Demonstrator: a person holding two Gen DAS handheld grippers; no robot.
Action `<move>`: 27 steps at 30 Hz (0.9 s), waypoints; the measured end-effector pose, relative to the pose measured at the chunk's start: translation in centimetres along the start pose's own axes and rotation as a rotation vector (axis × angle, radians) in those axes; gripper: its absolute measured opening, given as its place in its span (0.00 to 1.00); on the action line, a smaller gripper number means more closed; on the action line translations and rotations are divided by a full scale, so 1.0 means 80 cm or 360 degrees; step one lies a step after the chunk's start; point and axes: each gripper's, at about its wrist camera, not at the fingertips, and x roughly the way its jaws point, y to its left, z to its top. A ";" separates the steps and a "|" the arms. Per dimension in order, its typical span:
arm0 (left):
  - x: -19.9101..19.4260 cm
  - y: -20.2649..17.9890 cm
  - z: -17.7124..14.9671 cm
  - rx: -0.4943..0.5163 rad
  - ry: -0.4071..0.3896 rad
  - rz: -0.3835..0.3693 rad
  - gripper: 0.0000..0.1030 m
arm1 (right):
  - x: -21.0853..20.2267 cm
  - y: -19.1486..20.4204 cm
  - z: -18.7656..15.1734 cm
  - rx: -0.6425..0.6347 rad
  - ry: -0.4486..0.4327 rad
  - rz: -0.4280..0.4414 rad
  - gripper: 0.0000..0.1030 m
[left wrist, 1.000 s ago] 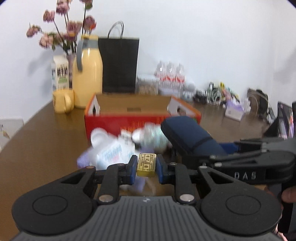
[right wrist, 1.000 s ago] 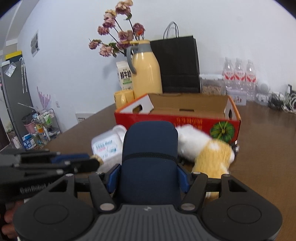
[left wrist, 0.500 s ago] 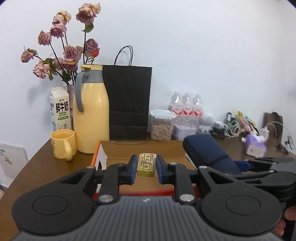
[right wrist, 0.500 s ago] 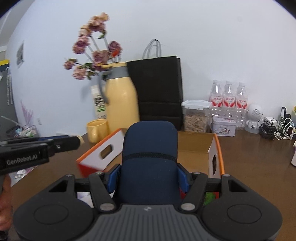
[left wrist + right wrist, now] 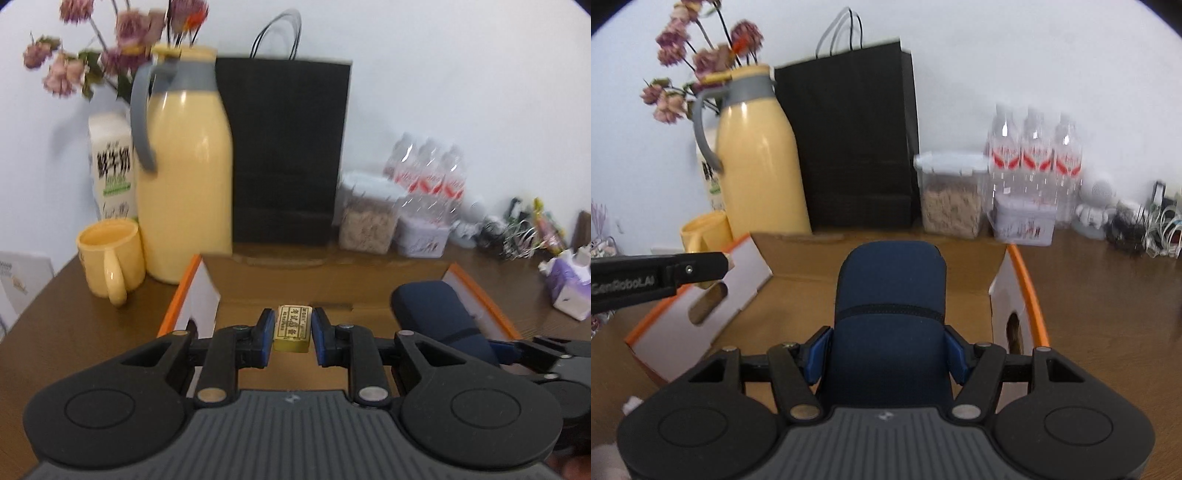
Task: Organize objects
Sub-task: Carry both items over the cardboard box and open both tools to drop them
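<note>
A small gold bar with dark lettering sits clamped in my left gripper, which hovers over the open cardboard box. A navy zippered case is pinched at its sides by my right gripper, above the same box and pointing toward its back wall. In the left wrist view the case and the right gripper's arm appear at the right. In the right wrist view the left gripper's finger reaches in from the left, over the box's white end flap.
Behind the box stand a yellow jug, a yellow mug, a milk carton, dried flowers, a black paper bag, a cereal tub, water bottles and a tin. Cables and a purple tissue pack lie right.
Both grippers travelled forward with their loads, from in front of the box with its heap of items to over the open box. The back-row objects loom closer.
</note>
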 end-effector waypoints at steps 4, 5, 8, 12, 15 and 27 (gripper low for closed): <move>0.013 0.003 -0.009 -0.0010 0.0068 0.0003 0.21 | 0.001 0.001 -0.002 -0.0006 0.0028 -0.0006 0.60; 0.013 0.003 -0.010 -0.0011 0.0070 0.0007 0.21 | 0.002 0.001 -0.002 -0.0009 0.0040 -0.0005 0.60; 0.012 0.003 -0.012 -0.0018 0.0067 0.0036 0.25 | 0.003 0.001 -0.003 -0.0010 0.0060 -0.0009 0.63; 0.004 0.003 -0.010 -0.0030 0.0003 0.0060 0.87 | -0.007 0.003 -0.003 -0.0009 0.0017 -0.0028 1.00; -0.004 -0.001 -0.010 -0.0014 -0.0066 0.0090 1.00 | -0.012 0.004 -0.002 -0.0020 -0.0016 -0.0024 1.00; -0.029 -0.005 -0.006 -0.0024 -0.0177 0.0131 1.00 | -0.037 0.004 0.003 -0.0018 -0.0145 -0.0027 1.00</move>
